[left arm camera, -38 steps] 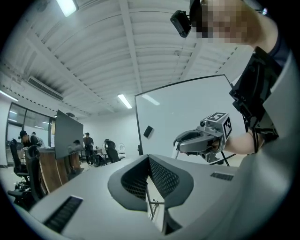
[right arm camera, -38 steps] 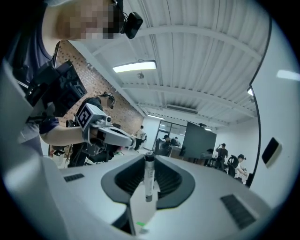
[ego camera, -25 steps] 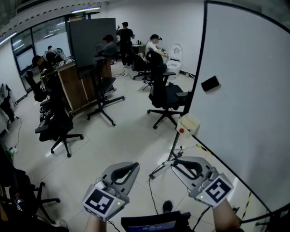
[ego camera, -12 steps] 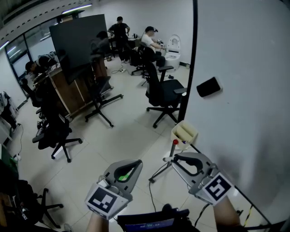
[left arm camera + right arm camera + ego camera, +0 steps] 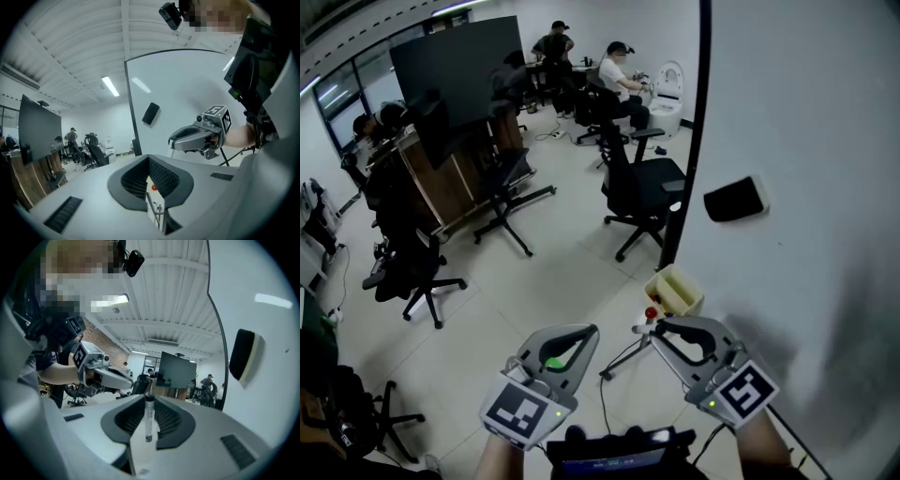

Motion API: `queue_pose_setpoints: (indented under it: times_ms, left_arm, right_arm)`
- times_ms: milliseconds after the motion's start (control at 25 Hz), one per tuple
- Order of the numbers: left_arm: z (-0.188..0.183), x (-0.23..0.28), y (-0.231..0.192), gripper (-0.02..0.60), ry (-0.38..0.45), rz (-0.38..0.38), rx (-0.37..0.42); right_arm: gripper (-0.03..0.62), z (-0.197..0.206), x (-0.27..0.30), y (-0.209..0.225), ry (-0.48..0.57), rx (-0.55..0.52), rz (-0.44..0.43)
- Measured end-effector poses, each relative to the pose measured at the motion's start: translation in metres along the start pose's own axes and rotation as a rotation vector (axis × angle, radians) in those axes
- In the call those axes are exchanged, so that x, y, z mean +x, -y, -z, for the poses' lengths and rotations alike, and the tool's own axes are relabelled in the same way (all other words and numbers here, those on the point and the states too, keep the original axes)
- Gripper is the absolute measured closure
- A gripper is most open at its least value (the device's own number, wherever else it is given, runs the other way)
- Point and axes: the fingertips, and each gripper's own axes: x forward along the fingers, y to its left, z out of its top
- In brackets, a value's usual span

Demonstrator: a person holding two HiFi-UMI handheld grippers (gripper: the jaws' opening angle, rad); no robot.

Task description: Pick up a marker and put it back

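Whiteboard runs off the right edge; red speck by the yellow tray too small to name; from overhead, right hand-held gripper all but hides its marker.

My left claw has a thin gap between its two sides, with nothing in it. Through the gap I see a small red thing. The right claw hangs by the whiteboard, below a black eraser.

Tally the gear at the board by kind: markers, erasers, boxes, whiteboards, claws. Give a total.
Markers in view: 1, the marker gripped in the right claw
Whiteboards: 1, the whiteboard
Erasers: 1, the eraser on the whiteboard
Boxes: 1, the yellowish box by the whiteboard's edge
Claws: 2, the right claw and the empty left claw
Total: 6
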Motion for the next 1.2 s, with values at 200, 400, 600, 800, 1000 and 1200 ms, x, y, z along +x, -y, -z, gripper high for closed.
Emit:
queue_pose_setpoints:
  times_ms: [200,400,600,800,1000,1200]
  left_arm:
    - [0.003,0.025,-0.015,0.583,0.012,0.043,0.007]
    - [0.011,0.045,-0.038,0.583,0.051,0.145,0.008]
    - [0.013,0.061,-0.059,0.583,0.095,0.28,0.005]
    - [0.019,0.075,-0.073,0.583,0.119,0.41,-0.02]
    - [0.023,0.088,-0.073,0.583,0.125,0.513,-0.034]
    - [0.026,0.106,-0.071,0.583,0.104,0.544,-0.026]
  right_arm:
    - [0.514,0.012,0.008,0.026,-0.02,0.009,0.064]
    - [0.513,0.019,0.026,0.036,-0.067,-0.001,0.16]
    - [0.513,0.016,0.031,0.054,-0.129,-0.006,0.335]
    - [0.513,0.014,0.028,0.073,-0.179,-0.009,0.545]
    - [0.513,0.025,0.013,0.087,-0.216,0.027,0.704]
    - [0.514,0.055,0.0,0.107,-0.231,0.07,0.784]
